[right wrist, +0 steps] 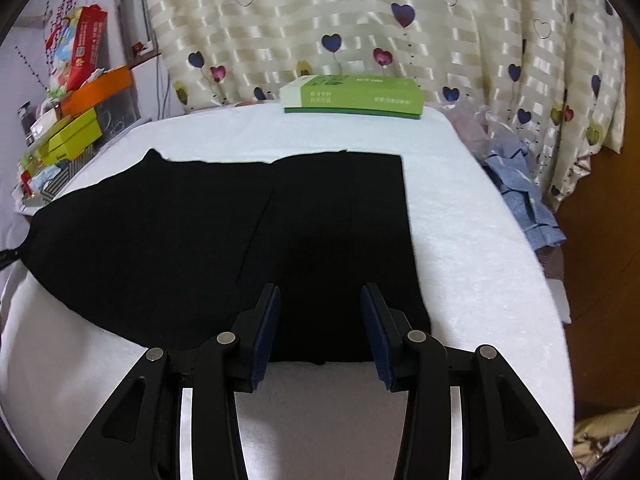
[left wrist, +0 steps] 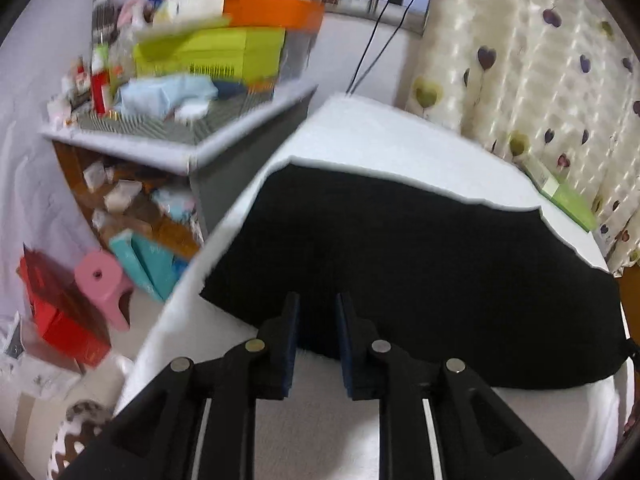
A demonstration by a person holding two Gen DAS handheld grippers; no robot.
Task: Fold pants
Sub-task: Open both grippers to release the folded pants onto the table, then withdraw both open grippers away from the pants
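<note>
Black pants (left wrist: 420, 264) lie flat on a white-covered table (left wrist: 380, 140), partly folded. In the right wrist view the pants (right wrist: 208, 232) show a folded layer on their right side with a straight right edge. My left gripper (left wrist: 318, 304) hovers over the near edge of the pants, open, with a narrow gap and nothing between its pads. My right gripper (right wrist: 320, 296) is open wider above the near edge of the folded layer; nothing is held.
A green and white box (right wrist: 352, 94) lies at the table's far edge by the heart-print curtain (right wrist: 360, 28). A cluttered shelf (left wrist: 192, 80) stands left of the table. Blue clothing (right wrist: 524, 196) is piled off the table's right side. A pink stool (left wrist: 106, 284) stands on the floor.
</note>
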